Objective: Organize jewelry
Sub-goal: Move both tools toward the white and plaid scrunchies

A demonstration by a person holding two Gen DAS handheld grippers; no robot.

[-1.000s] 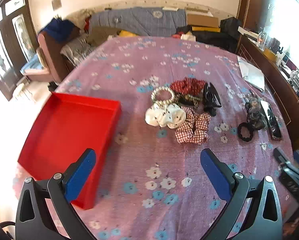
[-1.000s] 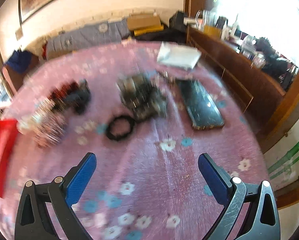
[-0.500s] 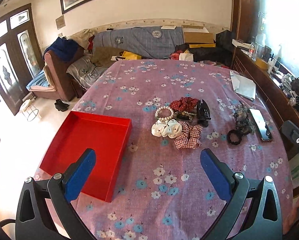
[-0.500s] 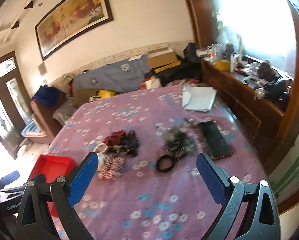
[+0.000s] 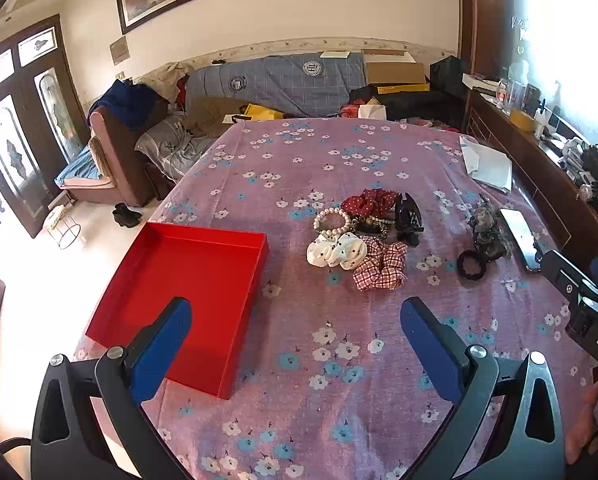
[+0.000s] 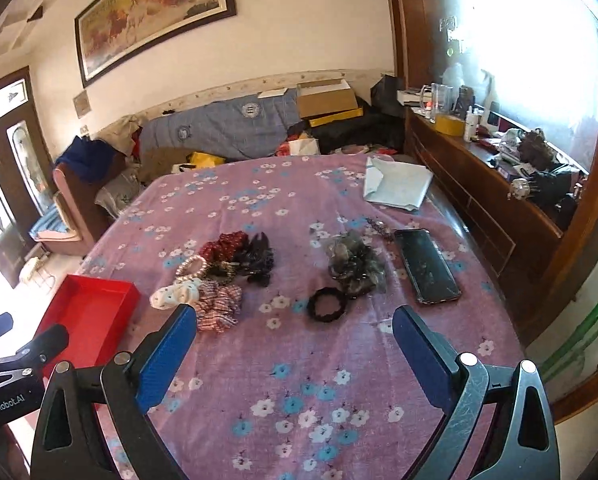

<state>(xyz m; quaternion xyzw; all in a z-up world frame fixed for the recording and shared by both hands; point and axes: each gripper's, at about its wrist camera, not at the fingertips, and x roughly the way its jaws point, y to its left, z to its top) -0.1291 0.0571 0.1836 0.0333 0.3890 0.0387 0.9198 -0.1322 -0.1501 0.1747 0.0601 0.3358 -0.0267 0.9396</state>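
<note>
Two grippers hang above the flowered purple cloth, both with their blue fingers spread wide and nothing between them.

From the left wrist view, the left gripper [image 5: 295, 320] sits a little lower and closer than half a second ago: the room had pulled far back then, and now the cloth fills more of the frame again. The red tray [image 5: 187, 280] lies on the cloth at the near left edge of the counter [image 5: 339, 152], bare inside, its near corner just beyond the left finger. The jewelry pile has not moved. A pearl bracelet [image 5: 331, 220] lies against a white dotted scrunchie [image 5: 335, 251], a red plaid scrunchie [image 5: 381, 266] touches that one, and a dark red scrunchie [image 5: 369, 202] and a black claw clip [image 5: 408, 220] sit just behind. Apart to the right lie a black hair tie [image 5: 472, 266], a grey tangled bundle [image 5: 487, 232] and a phone [image 5: 519, 236]. The other gripper's body pokes in at the right edge.

From the right wrist view, the right gripper [image 6: 295, 328] has tipped downward since half a second ago, so the pile sits nearer. The plaid scrunchie [image 6: 219, 306] lies just past the left fingertip, the hair tie [image 6: 327, 305] between the fingers farther off, the phone [image 6: 427, 266] to the right, and the tray [image 6: 91, 312] at the left.
</note>
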